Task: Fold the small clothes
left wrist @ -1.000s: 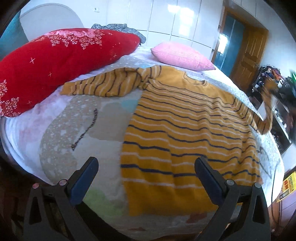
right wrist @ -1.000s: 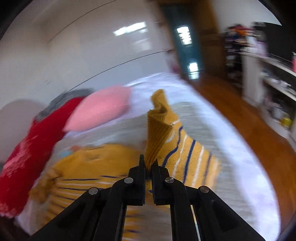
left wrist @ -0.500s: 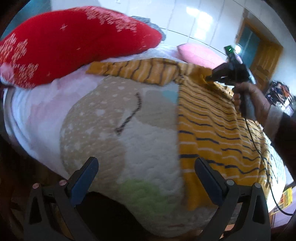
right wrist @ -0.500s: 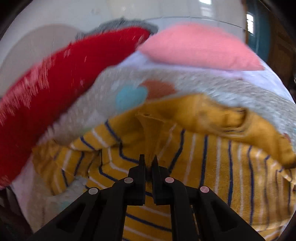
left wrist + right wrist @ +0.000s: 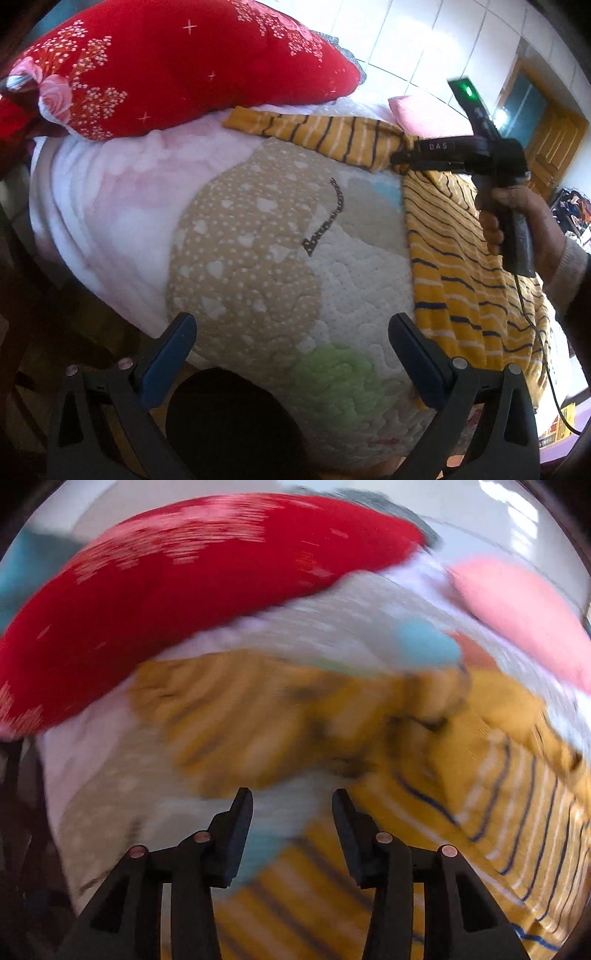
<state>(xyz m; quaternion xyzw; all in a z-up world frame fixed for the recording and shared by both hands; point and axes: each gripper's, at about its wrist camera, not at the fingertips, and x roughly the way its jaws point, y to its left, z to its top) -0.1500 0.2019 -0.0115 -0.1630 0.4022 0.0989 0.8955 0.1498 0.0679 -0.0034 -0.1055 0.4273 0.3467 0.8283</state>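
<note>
Sweater [image 5: 461, 258], yellow striped, flat on quilted bedspread [image 5: 258, 240], one sleeve [image 5: 314, 134] outstretched toward red pillow [image 5: 166, 62]. Right gripper [image 5: 291, 805] parted, empty, over shoulder seam, likely ready to fold sleeve inward. Left gripper [image 5: 291, 336] spread wide, idle near bed edge. Pink pillow [image 5: 424, 110], white wardrobe and wooden door behind.

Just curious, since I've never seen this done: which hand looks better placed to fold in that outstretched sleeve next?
Probably the right: its tool, open, sits by the sleeve, while the left tool hangs open over bare quilt.
</note>
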